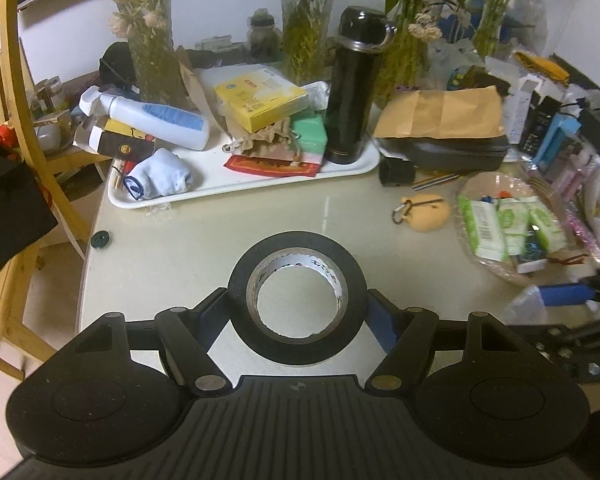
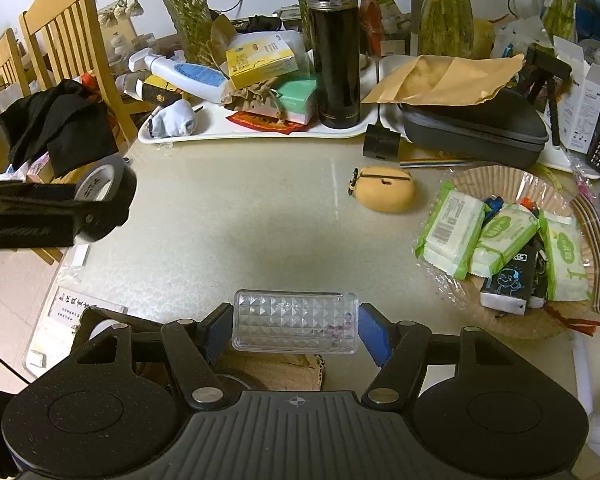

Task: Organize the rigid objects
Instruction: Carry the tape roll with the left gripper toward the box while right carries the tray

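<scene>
**Tape roll and clear box both gripped above a cluttered table**

Left gripper: jaws pinching a roll of black tape across its outer edge, one blue pad on each side, touching. Roll held clear of the table, its hole facing the camera, white printed core showing inside. Seen from the right wrist view too, at the far left, lifted above the table edge with the chair behind it.

Right gripper: jaws closed on a clear plastic box with a diamond-patterned lid, held lengthwise between the blue pads. A few small purple beads visible inside, toward the right end. Box held over the near edge of the table, above a brown paper item.

Further back on the table: a white tray carrying a tall black flask standing upright, a yellow box lying tilted on other items, a white bottle on its side, a green box just beside the flask, and a rolled light-blue sock near the tray's front left corner.

Right of the tray: a brown envelope lying on a dark zipped case, and a small black box in front of the case. Nearer, an orange pouch with a clip, lying alone on the bare tabletop. At the right, a shallow basket holding green-and-white tissue packs.

Glass vases with green stems along the back. A wooden chair at the left, dark cloth draped on its seat.
</scene>
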`<state>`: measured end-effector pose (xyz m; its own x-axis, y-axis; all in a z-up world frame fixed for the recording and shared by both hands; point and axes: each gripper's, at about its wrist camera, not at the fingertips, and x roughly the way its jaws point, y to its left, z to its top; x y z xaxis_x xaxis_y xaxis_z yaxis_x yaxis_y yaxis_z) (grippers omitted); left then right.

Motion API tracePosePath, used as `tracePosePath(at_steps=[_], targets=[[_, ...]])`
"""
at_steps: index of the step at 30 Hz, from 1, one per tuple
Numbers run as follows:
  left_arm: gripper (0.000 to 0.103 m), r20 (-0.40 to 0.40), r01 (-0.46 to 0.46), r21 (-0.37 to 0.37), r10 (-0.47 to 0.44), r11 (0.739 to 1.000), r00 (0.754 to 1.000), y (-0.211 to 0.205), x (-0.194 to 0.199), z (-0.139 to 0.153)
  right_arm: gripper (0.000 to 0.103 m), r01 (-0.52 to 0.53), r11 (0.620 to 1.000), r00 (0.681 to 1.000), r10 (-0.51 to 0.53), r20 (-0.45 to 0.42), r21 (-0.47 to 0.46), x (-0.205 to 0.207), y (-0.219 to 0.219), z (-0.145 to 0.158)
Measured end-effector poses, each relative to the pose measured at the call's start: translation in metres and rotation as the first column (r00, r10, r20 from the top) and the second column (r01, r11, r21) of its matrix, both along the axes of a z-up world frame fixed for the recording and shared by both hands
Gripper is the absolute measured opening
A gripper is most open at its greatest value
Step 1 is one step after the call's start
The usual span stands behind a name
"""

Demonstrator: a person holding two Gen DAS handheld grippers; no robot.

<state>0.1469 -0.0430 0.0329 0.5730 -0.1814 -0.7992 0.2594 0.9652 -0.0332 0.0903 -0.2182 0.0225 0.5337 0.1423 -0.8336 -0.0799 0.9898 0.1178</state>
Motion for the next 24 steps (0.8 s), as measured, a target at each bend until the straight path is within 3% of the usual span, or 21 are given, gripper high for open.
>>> tracePosePath(at_steps=[10,24], targets=[[0.072,-0.004,0.043,-0.009,-0.043,0.999,0.999,-0.004,-0.041,0.008,0.07,-0.015,1.0,1.0,0.015,0.0,0.002,-0.005,0.001,0.0],[0.072,-0.072,0.095,-0.033,-0.097,0.995,0.993,-0.003,-0.094,-0.009,0.07,-0.034,0.999,0.999,0.034,0.004,0.006,-0.01,0.006,0.001]])
